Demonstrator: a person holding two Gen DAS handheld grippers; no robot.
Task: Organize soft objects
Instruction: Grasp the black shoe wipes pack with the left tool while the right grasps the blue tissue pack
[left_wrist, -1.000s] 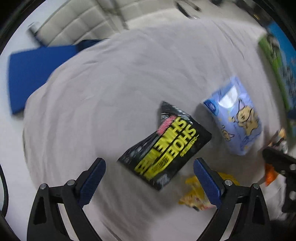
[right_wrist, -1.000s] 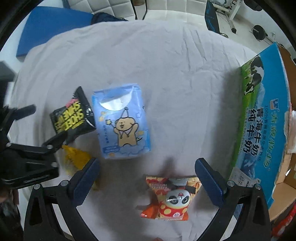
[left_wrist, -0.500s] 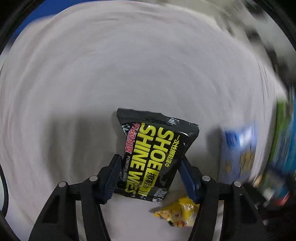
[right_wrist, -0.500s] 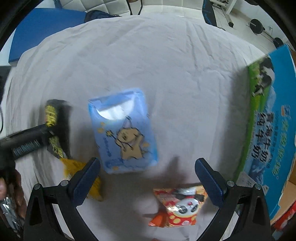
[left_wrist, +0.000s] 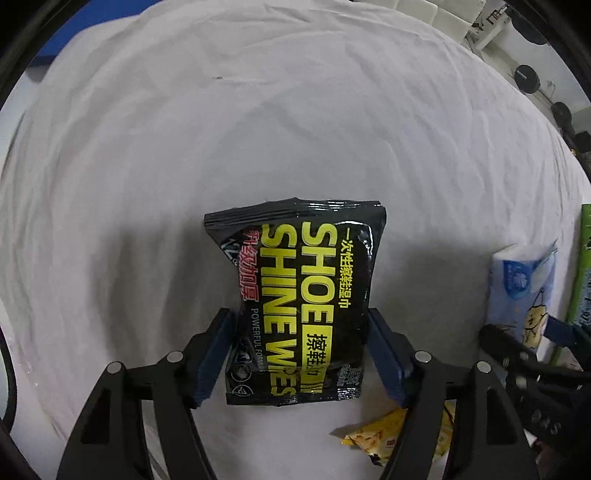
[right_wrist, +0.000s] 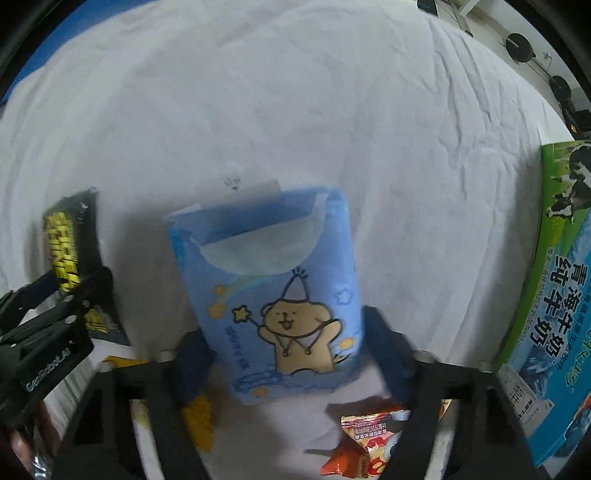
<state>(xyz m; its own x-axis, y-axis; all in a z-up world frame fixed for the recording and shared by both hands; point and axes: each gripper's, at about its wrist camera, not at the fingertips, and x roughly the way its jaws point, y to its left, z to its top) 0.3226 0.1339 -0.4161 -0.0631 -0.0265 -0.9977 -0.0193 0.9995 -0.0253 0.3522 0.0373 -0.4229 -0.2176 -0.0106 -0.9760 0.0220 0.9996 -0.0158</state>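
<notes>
My left gripper is shut on a black pack of shoe shine wipes with yellow lettering, its blue pads pressed on both sides of the pack's lower half. My right gripper is shut on a light blue tissue pack with a bear drawing, gripping its lower sides. The wipes pack and left gripper also show at the left of the right wrist view. The blue pack shows at the right of the left wrist view.
A white wrinkled sheet covers the table. A yellow snack packet lies below the wipes. A red-orange panda snack packet lies under the right gripper. A green and blue milk carton box stands at the right.
Both grippers moved down to their packs. The left gripper closed on the wipes pack, and the right gripper, wide open before, closed on the blue tissue pack.
</notes>
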